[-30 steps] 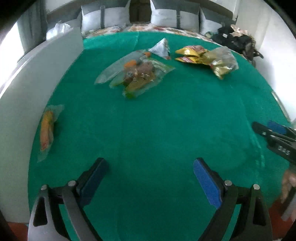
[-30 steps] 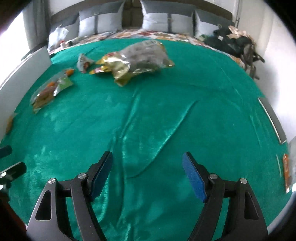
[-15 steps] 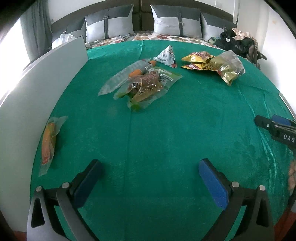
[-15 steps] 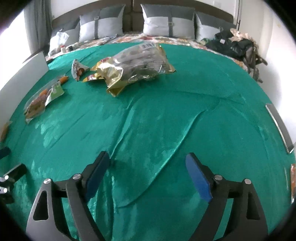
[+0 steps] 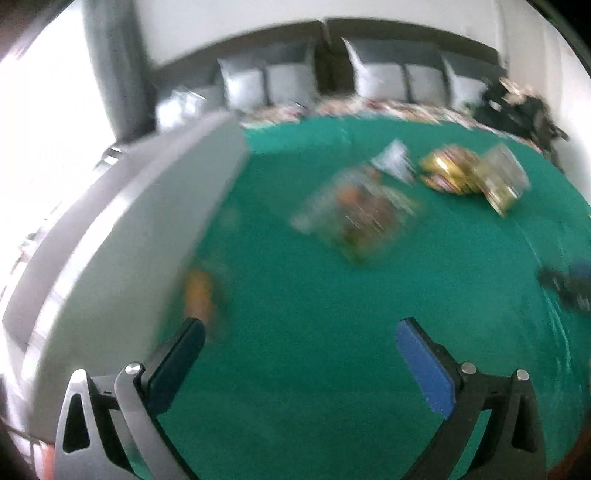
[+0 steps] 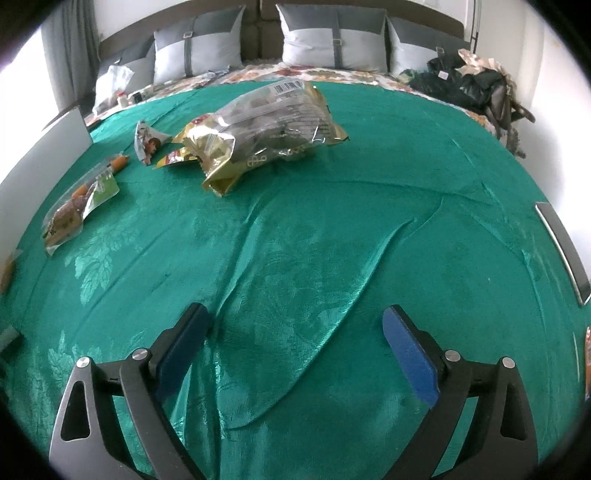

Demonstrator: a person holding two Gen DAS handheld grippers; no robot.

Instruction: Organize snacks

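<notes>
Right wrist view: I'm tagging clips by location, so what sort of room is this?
Most likely a bedroom: grey pillows lean against a headboard, and the snack packets lie on a wide green bedspread.

Ahead of my right gripper (image 6: 295, 332) the green cloth (image 6: 332, 240) lies bare but creased, nothing between its spread fingers. The big clear snack bag (image 6: 273, 122) and the small packets (image 6: 81, 199) sit well beyond, toward the left. My left gripper (image 5: 299, 339), fingers apart, has the grey panel (image 5: 140, 229) close on its left; an orange packet (image 5: 197, 295) lies just by the left fingertip.
</notes>
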